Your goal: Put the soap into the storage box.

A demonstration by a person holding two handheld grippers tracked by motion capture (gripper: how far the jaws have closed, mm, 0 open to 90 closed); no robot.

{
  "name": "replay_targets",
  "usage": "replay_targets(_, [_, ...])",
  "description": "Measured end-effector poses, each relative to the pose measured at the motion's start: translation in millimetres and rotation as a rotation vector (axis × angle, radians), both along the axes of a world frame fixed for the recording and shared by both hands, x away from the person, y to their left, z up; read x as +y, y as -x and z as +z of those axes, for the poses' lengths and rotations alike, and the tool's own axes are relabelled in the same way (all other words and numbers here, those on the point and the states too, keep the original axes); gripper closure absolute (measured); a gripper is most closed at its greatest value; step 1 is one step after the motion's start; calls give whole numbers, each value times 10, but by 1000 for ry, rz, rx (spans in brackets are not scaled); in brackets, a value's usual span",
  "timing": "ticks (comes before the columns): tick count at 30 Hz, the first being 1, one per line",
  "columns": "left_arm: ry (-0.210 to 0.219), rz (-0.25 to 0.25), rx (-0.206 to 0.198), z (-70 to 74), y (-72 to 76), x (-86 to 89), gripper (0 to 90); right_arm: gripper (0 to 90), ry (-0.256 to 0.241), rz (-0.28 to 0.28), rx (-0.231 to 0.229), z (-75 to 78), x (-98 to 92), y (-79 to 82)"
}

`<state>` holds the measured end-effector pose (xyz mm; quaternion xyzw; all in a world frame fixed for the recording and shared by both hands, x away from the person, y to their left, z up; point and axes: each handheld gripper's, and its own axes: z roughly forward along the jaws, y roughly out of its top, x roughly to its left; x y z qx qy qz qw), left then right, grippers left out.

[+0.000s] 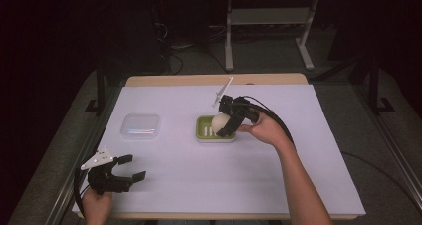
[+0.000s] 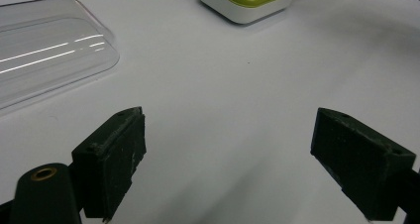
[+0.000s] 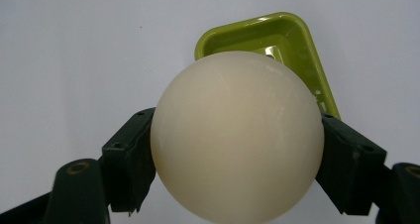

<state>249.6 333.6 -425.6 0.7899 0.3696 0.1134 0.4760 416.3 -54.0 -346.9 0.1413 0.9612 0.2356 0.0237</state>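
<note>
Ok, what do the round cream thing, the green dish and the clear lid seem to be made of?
Cream ball: probably soap or wax, with a matte, faintly translucent surface. Green dish: glossy moulded plastic with a slotted insert. Clear lid: see-through plastic, with bright glare streaks.

Lab: paper-covered table (image 1: 298, 185), metal stand legs (image 1: 303, 51), loose cables (image 1: 171, 46).

Near mid-surface (image 1: 298, 175): a dish (image 1: 204, 130), with a ball (image 1: 219, 120) just above it, clamped between the right tongs (image 1: 225, 123). Left of the dish, well apart: a lid (image 1: 141, 126). Nearer the front edge, at far left: the left tongs (image 1: 132, 167), spread wide.
</note>
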Motion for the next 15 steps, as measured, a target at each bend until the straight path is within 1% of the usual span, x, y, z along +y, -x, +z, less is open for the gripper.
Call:
replay_targets(3, [1, 0, 0, 0, -1, -1, 130, 243, -6, -5, -4, -38, 21, -53])
replay_targets(6, [0, 0, 1, 0, -1, 0, 130, 243, -3, -11, -4, -58, 35, -71])
replay_targets(9, [1, 1, -1, 2, 3, -2, 130, 243, -2, -28, 2, -96, 52, -107])
replay_targets(10, [2, 2, 0, 2, 3, -2, 130, 243, -2, -33, 9, -130, 65, -138])
replay_targets(15, [5, 1, -1, -1, 1, 0, 130, 243, 13, -39, 12, -207, 101, -196])
